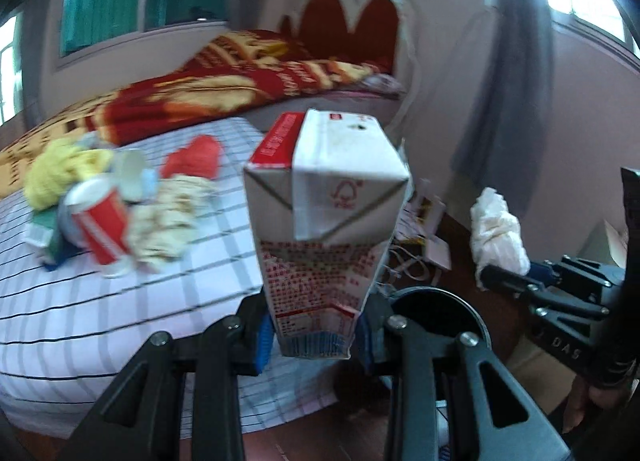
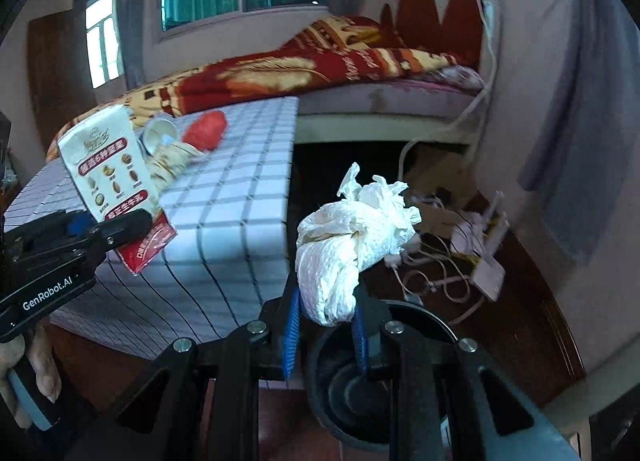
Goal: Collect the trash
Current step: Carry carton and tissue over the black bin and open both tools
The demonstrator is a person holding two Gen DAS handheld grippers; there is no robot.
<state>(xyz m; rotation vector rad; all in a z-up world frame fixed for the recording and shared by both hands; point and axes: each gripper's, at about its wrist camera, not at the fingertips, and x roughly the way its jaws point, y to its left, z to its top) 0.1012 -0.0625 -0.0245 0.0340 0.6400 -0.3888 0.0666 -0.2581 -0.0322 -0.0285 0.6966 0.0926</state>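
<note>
Left tongs (image 1: 312,335): gripping the lower end of a milk carton (image 1: 324,213), blue pads pressing on both its sides, jaws only partly apart.
Milk carton: standing up out of the tongs, folded white top tilting away toward the bed (image 1: 224,81); it is hanging in the air past the right edge of the worktop (image 1: 120,301).
Right tongs (image 2: 326,325): pinching a crumpled white paper towel (image 2: 352,237) by its lower end, jaws narrow, the wad bulging above the pads.
Paper towel: riding in the air beyond the worktop's corner, over the dark bin (image 2: 360,373) that is sitting just below the tongs.
Worktop: wearing a checked cloth; its near right edge is running just beside the bin's rim.
Trash pile: a red paper cup (image 1: 100,221), a yellow cloth (image 1: 64,169), a white cup (image 1: 132,169) and a crumpled beige wrapper (image 1: 164,225) are lying bunched near the worktop's far left.
Open room: the cloth between the pile and the near edge is lying bare.
Floor side: tangled cables (image 2: 436,277) and a white box (image 2: 490,273) are crowding the floor to the right of the bin, near the wall.
</note>
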